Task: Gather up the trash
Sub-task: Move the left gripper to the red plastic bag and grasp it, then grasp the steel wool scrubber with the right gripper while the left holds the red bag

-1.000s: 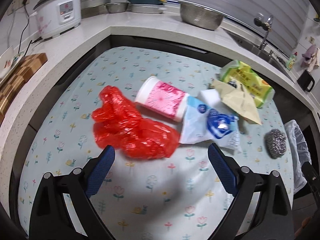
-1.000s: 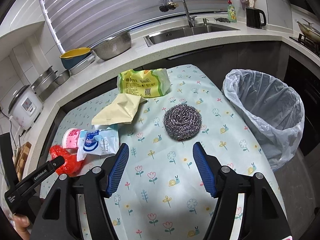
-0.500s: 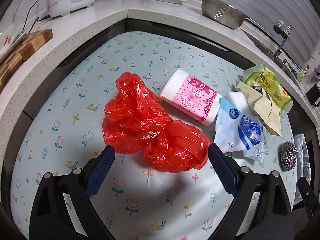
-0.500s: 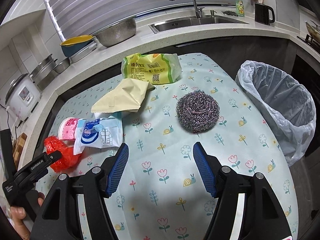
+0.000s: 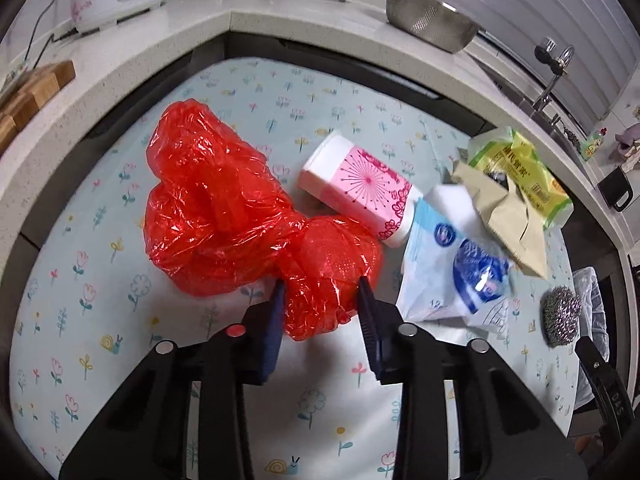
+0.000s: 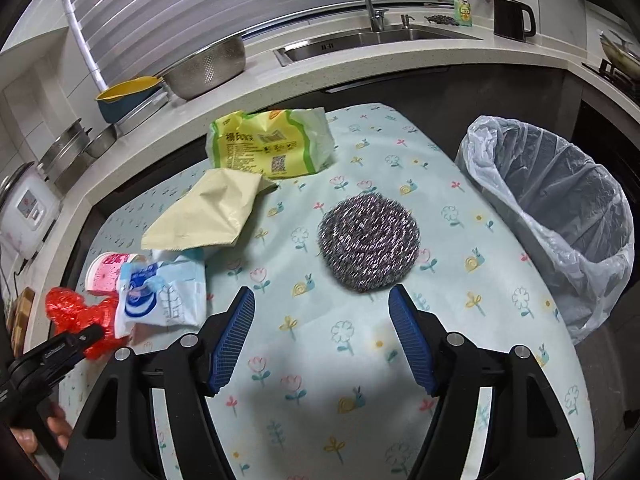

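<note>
While we close in: our left gripper (image 5: 320, 300) has just been closing and now pinches the near lobe of the red bag (image 5: 224, 216), near the table's (image 5: 248, 92) left edge.
Right tool: our right gripper (image 6: 322, 330) hangs open and empty just short of the steel scourer (image 6: 369, 242).
Risk: we judge thin film may slip or drag the pink cup (image 5: 360, 188) touching it.
Room: bare cloth lies before both tools; the lined bin (image 6: 560, 216) stands off the right edge.
</note>
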